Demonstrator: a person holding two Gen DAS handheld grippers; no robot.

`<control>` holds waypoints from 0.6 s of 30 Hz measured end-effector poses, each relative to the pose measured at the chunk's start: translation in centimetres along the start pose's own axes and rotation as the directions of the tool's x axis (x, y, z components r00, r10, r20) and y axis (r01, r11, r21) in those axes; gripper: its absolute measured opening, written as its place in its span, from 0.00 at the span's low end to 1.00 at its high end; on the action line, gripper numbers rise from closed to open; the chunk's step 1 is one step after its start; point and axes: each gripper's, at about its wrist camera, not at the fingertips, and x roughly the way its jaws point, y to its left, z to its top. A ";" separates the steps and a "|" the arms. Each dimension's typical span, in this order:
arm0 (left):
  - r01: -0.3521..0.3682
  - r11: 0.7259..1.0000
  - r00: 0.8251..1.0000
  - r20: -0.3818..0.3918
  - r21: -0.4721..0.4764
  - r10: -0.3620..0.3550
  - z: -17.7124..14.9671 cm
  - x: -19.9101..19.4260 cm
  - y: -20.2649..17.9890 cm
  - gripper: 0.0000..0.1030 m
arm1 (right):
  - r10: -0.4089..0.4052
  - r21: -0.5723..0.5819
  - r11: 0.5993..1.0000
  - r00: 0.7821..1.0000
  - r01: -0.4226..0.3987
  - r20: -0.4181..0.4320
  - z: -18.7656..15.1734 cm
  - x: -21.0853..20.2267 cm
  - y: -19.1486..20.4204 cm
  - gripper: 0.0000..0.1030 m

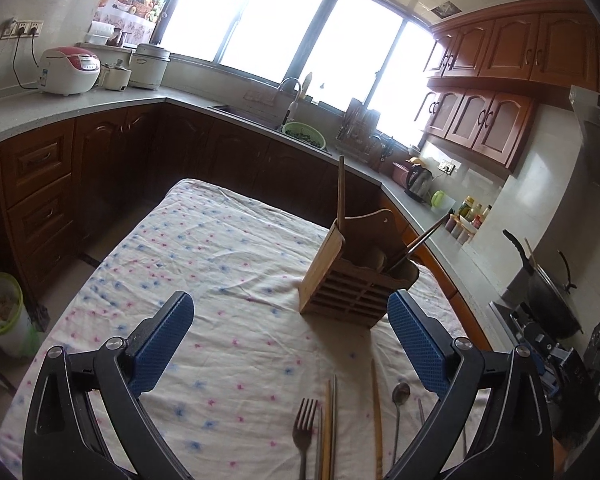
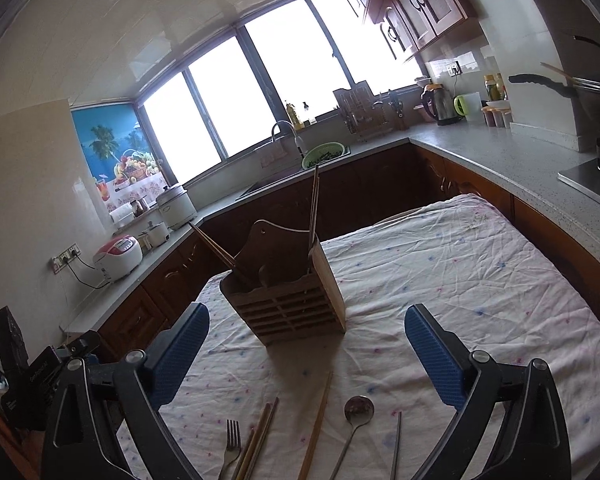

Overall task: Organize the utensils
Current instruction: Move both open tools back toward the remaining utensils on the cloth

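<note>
Wooden utensil holder (image 1: 352, 280) stands upright on a table covered by a white cloth with pink and blue dots (image 1: 204, 248), and serves as the reference for all positions below. Inside the holder, one pair of brown chopsticks (image 1: 341, 188) rises nearly vertical from one end compartment, and a second dark pair (image 1: 424, 242) leans outward from the opposite end; which middle compartments hold anything cannot be determined. On the cloth on the near side of the holder, well apart from it, loose utensils lie in a rough row with their handles running out of the bottom of the frame: a metal fork (image 1: 305, 420), a pair of chopsticks (image 1: 328, 420) just beside the fork, a single light wooden chopstick (image 1: 376, 412), a metal spoon (image 1: 401, 394) and a thin metal rod-like piece (image 2: 397, 444) whose type cannot be determined. Left gripper (image 1: 291, 314) hovers above the cloth on the near side of the holder, fingers spread wide with nothing between the blue pads (image 1: 168, 344); the holder appears close to its right-hand pad. Right gripper (image 2: 306, 330) hovers likewise on the near side of the holder, fingers spread wide and holding nothing, with the fork (image 2: 231, 436) and spoon (image 2: 358, 408) lying below it. Beyond the holder a kitchen counter (image 1: 100, 100) runs under the window (image 1: 284, 20).
</note>
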 end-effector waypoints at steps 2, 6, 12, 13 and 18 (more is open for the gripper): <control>-0.005 1.000 1.000 -0.001 0.008 0.005 -0.5 -0.8 0.1 0.97 | -0.012 -0.006 1.000 1.000 0.012 -0.006 -0.9 -1.3 -0.1 0.97; 0.004 1.000 1.000 -0.020 -0.001 -0.004 -2.0 -2.1 0.7 0.97 | -0.037 -0.025 0.999 0.999 0.036 -0.019 -2.9 -3.6 -0.4 0.97; 0.008 1.000 0.998 -0.067 0.024 -0.007 -4.6 -3.5 0.7 0.97 | -0.068 -0.048 0.997 0.996 0.066 -0.049 -5.3 -6.1 -0.9 0.97; 0.010 1.000 0.997 -0.073 0.025 -0.008 -5.0 -3.8 0.7 0.97 | -0.073 -0.052 0.996 0.996 0.070 -0.051 -5.7 -6.5 -1.0 0.97; 0.019 0.999 0.996 -0.090 0.043 -0.015 -6.6 -5.1 0.4 0.97 | -0.083 -0.057 0.995 0.995 0.080 -0.062 -7.3 -8.0 -1.0 0.97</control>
